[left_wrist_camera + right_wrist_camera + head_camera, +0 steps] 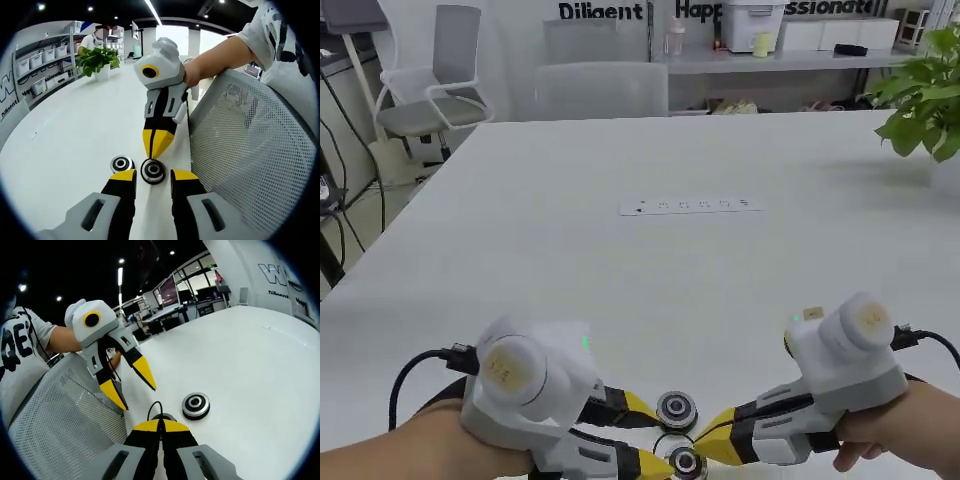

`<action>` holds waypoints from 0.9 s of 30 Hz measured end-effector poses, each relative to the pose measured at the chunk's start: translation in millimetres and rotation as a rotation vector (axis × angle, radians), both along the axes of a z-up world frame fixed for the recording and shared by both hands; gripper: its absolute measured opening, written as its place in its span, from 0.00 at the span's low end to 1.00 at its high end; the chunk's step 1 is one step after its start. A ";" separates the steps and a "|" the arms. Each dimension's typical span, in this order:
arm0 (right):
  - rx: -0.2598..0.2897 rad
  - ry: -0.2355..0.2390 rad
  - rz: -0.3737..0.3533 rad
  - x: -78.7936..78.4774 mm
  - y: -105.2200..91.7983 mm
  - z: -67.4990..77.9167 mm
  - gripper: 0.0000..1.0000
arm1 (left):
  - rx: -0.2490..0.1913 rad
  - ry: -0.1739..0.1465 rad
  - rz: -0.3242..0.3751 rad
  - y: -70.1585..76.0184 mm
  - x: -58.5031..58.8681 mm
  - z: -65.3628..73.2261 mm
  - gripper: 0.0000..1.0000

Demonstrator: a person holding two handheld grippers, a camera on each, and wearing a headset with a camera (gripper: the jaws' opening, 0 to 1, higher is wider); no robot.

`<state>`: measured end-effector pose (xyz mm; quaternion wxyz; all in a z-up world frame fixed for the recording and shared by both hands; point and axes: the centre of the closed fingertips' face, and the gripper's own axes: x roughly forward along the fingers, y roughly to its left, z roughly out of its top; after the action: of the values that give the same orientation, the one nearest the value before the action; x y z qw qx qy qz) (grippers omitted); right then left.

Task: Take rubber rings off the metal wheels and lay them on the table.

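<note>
Rubber ring being pinched by right gripper atop wheel; left gripper standing spread around wheel, so unbraced wheel risking lifting, rolling.

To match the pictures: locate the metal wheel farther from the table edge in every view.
Head view: wheel at bottom centre.
Left gripper view: wheel below centre, leftward.
Right gripper view: wheel right of centre, low.
Shared landmark: the second wheel close beside it.
</note>
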<state>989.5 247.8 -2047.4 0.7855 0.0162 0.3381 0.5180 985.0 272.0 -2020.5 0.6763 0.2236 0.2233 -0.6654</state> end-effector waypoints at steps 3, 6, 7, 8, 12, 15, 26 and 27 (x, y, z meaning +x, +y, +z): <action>0.002 -0.001 -0.001 0.1 0.2 0.9 0.00 | -0.015 -0.004 0.015 4.0 0.2 5.3 0.26; 0.004 -0.001 -0.002 0.2 0.2 1.5 0.00 | -0.032 0.005 0.034 8.1 0.0 10.3 0.32; 0.004 -0.001 -0.002 0.2 0.2 1.6 0.00 | -0.043 0.010 0.045 9.9 -0.1 12.8 0.33; 0.005 -0.002 -0.001 0.3 0.3 1.7 0.00 | -0.047 0.008 0.049 11.3 -0.1 14.0 0.35; 0.008 -0.004 -0.002 0.8 1.1 3.4 0.00 | -0.045 -0.006 0.060 17.7 -1.7 17.7 0.40; 0.010 -0.006 -0.005 1.7 1.0 4.1 0.00 | -0.054 -0.006 0.071 22.1 -2.5 21.4 0.44; 0.013 -0.011 -0.001 3.9 4.2 8.0 0.00 | -0.107 0.027 0.169 38.0 -2.9 34.9 0.60; 0.014 -0.011 -0.001 4.1 4.5 8.4 0.00 | -0.109 0.026 0.175 39.9 -3.6 35.4 0.61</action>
<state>993.5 252.3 -2038.9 0.7875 0.0189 0.3303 0.5201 981.4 311.8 -1985.2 0.7402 0.1573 0.2141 -0.6177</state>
